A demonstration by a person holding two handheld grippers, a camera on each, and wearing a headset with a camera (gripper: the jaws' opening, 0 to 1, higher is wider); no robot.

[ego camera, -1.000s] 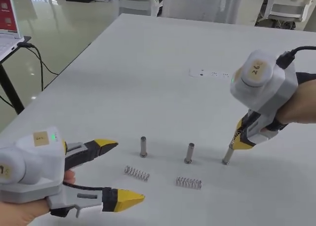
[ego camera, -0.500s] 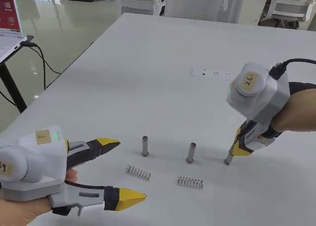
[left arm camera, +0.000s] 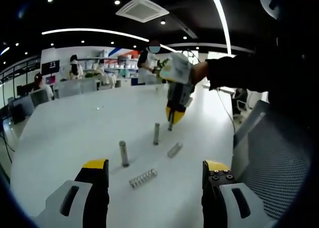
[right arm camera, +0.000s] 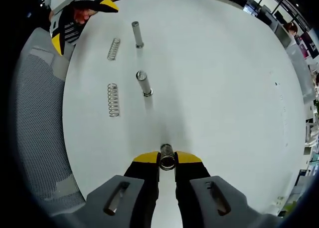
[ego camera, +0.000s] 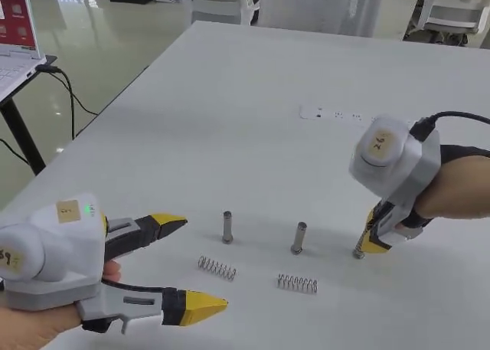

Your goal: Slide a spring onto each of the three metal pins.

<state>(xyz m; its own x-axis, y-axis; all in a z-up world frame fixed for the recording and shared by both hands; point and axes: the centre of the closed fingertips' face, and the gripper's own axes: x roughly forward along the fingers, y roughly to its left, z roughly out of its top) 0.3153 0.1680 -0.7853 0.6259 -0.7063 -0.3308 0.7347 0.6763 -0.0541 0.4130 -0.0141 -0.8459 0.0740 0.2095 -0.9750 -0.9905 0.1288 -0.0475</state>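
Step in hand: by my reading, the first spring is being threaded onto the pin at the right end of the row.
Right gripper (ego camera: 373, 243): tipped down steeply over the right pin (ego camera: 357, 252), jaws pressed together on the held spring (right arm camera: 167, 157).
Held spring: seen end-on in the right gripper view, its open coil sits just past the yellow tips. How far it has gone down the pin cannot be told.
Left gripper (ego camera: 191, 264): jaws spread wide with nothing between them; it hovers at the near side of the table (ego camera: 253, 120), short of the row.
Bare pins: the left pin (ego camera: 227, 227) and the middle pin (ego camera: 298, 238) stand upright with nothing on them.
Loose springs: the left loose spring (ego camera: 217, 268) lies flat just in front of the left pin, and the right loose spring (ego camera: 297, 283) lies just in front of the middle pin.
Doing it well: line the coil's axis up with the pin, lower it straight, and let go only once several turns ring the shaft.
Grip: light pressure probably suits best, since a hard squeeze could flatten the coil so that it binds on the pin head.
Risk: a tilted approach may catch a turn on the pin top, or tip the pin if it stands free.
Progress: early, as two springs are not yet picked up.
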